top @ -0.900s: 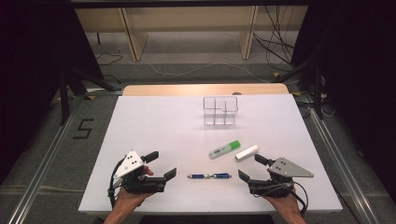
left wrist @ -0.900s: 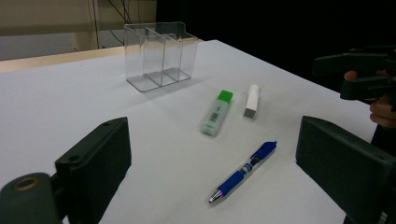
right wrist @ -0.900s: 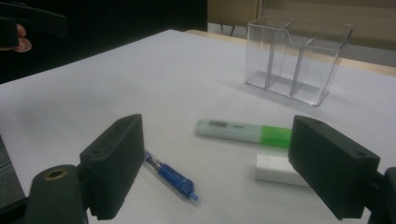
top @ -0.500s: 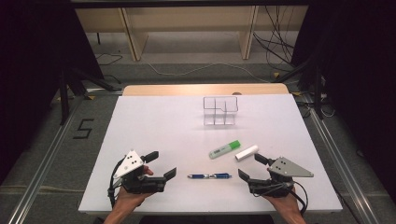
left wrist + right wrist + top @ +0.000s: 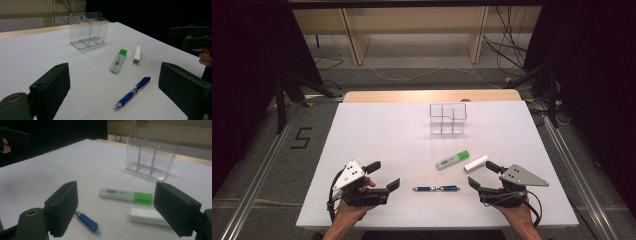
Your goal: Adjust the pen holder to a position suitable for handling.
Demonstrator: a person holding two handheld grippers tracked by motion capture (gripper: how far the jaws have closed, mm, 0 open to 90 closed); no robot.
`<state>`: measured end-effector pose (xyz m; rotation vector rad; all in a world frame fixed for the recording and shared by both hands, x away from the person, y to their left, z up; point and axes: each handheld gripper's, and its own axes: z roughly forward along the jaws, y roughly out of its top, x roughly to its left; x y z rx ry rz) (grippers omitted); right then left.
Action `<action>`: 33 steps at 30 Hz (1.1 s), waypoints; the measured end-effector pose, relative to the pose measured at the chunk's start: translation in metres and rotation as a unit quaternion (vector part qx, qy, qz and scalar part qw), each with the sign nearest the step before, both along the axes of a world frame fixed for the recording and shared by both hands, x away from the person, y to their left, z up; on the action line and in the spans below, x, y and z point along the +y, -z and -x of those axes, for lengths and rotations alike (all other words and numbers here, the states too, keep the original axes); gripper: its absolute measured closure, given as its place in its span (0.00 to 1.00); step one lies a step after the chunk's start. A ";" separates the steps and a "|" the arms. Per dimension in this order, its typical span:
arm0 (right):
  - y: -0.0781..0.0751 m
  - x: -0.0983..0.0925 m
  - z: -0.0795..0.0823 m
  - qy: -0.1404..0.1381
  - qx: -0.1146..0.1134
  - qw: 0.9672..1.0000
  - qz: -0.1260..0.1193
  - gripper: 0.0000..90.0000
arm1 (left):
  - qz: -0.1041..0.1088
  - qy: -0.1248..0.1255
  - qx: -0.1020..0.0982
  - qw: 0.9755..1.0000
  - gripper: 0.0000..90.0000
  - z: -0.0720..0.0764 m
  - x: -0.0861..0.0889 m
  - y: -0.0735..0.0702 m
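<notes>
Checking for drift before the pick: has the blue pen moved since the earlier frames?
No. The blue pen lies in the same spot, below the green highlighter and between both grippers.

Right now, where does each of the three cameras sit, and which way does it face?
High view: above the near edge, looking forward and down on the table; both forearms, left claw, right claw.
Left gripper view: rides the left claw, open, facing the blue pen and clear organizer.
Right gripper view: rides the right claw, open, facing the green highlighter and white eraser.
Shared: both gripper views show the pen, highlighter, eraser, organizer.
</notes>
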<state>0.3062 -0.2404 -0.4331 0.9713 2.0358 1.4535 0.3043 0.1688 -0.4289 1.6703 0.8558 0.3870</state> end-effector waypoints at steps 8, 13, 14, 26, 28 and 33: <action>-0.005 -0.004 -0.013 0.016 -0.002 1.000 0.007 0.25 | 0.000 -0.001 0.000 1.000 0.11 0.000 0.000 0.000; -0.008 -0.008 -0.026 0.032 -0.001 0.999 0.012 0.27 | 0.000 -0.003 0.000 1.000 0.11 0.000 0.000 0.001; -0.009 -0.009 -0.029 0.037 0.002 0.999 0.013 0.28 | 0.000 -0.003 -0.001 1.000 0.11 0.000 0.000 0.000; -0.010 -0.011 -0.072 0.064 0.022 0.997 0.023 0.36 | 0.003 -0.007 -0.001 1.000 0.11 -0.001 0.002 0.001; -0.010 -0.010 -0.079 0.069 0.026 0.997 0.022 0.38 | 0.003 -0.007 -0.001 1.000 0.11 -0.001 0.002 0.001; -0.010 -0.011 -0.098 0.090 0.045 0.995 0.009 0.50 | 0.003 -0.006 -0.003 1.000 0.11 0.000 0.002 0.001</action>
